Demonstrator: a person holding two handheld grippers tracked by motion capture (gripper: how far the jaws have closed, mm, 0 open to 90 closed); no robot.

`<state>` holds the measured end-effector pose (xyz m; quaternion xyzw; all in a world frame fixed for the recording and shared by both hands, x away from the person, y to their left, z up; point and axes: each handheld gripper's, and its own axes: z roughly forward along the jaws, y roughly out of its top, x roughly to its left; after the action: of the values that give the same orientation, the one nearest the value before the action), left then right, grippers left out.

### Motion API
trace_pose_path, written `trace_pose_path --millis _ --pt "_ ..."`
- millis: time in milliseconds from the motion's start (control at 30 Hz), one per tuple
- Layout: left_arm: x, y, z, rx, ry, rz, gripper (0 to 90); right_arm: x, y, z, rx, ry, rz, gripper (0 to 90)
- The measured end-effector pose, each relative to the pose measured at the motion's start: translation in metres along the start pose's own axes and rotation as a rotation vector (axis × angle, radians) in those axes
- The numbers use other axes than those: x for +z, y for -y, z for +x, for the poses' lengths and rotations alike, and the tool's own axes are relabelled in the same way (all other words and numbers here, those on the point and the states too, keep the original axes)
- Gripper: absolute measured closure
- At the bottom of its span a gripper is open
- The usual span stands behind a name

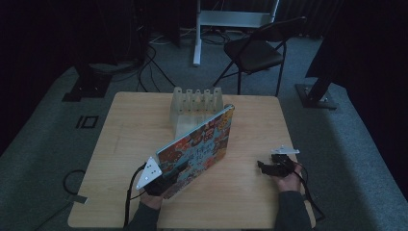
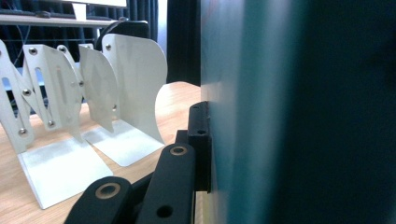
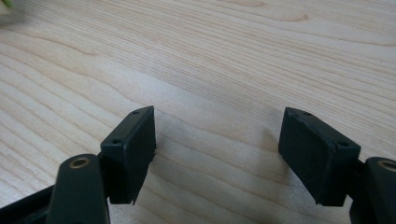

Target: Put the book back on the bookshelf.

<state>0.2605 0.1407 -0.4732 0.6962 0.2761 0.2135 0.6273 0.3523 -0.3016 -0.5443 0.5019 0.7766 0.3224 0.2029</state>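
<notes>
A picture book with a colourful cover stands tilted on its lower edge across the middle of the wooden table. My left gripper is shut on its near lower corner. In the left gripper view one black pad presses against the teal side of the book, which hides the other jaw. A white metal book rack with several dividers stands just behind the book, and its plates show close by. My right gripper rests low over bare table at the right, open with nothing between its pads.
Beyond the table's far edge stands a black folding chair and a white stand leg. Cables lie on the grey carpet at the left. Dark stand bases sit at both far corners.
</notes>
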Motion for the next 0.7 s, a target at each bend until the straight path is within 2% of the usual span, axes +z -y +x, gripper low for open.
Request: trace_pose_path --millis 300,700 --pt "-0.0029 -0.0047 0.0037 0.008 -0.019 -0.003 81.1 0.0025 0.0 -0.0001 -0.003 0.0 -0.01 21.3" --pt "-0.0067 -0.01 0.0084 0.018 -0.038 -0.004 81.1 0.0038 0.0024 -0.0012 -0.004 -0.006 -0.032 18.8"
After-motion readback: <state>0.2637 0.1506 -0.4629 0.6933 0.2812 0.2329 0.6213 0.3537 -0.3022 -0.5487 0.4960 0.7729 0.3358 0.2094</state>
